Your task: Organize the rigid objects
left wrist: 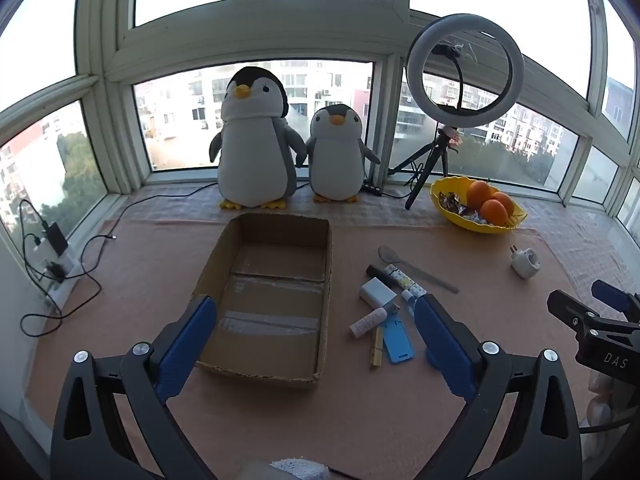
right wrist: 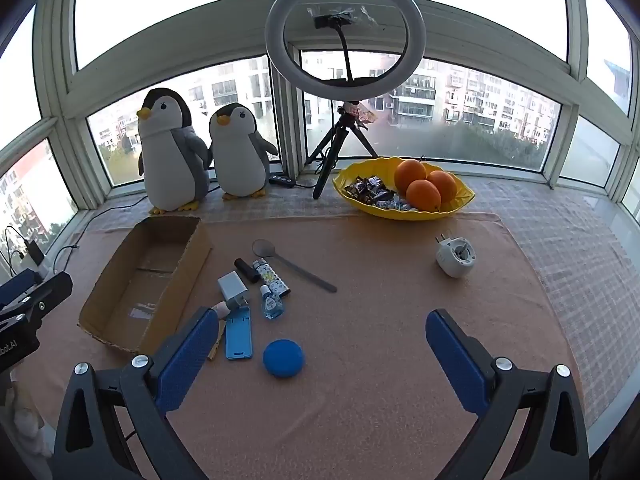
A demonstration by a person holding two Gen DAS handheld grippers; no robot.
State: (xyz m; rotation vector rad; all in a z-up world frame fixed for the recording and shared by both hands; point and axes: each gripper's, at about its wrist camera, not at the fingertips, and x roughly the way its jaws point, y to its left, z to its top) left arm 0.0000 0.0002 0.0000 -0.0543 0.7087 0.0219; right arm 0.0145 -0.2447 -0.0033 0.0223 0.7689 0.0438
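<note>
An empty cardboard box [left wrist: 272,292] [right wrist: 148,284] lies open on the peach cloth. Right of it lies a cluster: white charger [left wrist: 377,292] [right wrist: 233,286], black tube [right wrist: 245,270], patterned tube [left wrist: 404,279] [right wrist: 271,277], small blue bottle [right wrist: 272,305], metal spoon [left wrist: 416,270] [right wrist: 294,265], pink-white tube [left wrist: 367,322], clothespin [left wrist: 376,347], blue phone stand [left wrist: 396,338] [right wrist: 239,333] and blue round case [right wrist: 283,358]. A white plug adapter [left wrist: 525,263] [right wrist: 456,257] lies apart, right. My left gripper [left wrist: 314,312] is open above the box's near end. My right gripper [right wrist: 320,326] is open above the cloth.
Two plush penguins [left wrist: 256,140] [right wrist: 240,148] stand at the window. A ring light on a tripod [left wrist: 464,68] [right wrist: 344,36] and a yellow bowl of oranges and candy [left wrist: 478,204] [right wrist: 404,190] sit at the back. Cables and a power strip [left wrist: 52,264] lie left.
</note>
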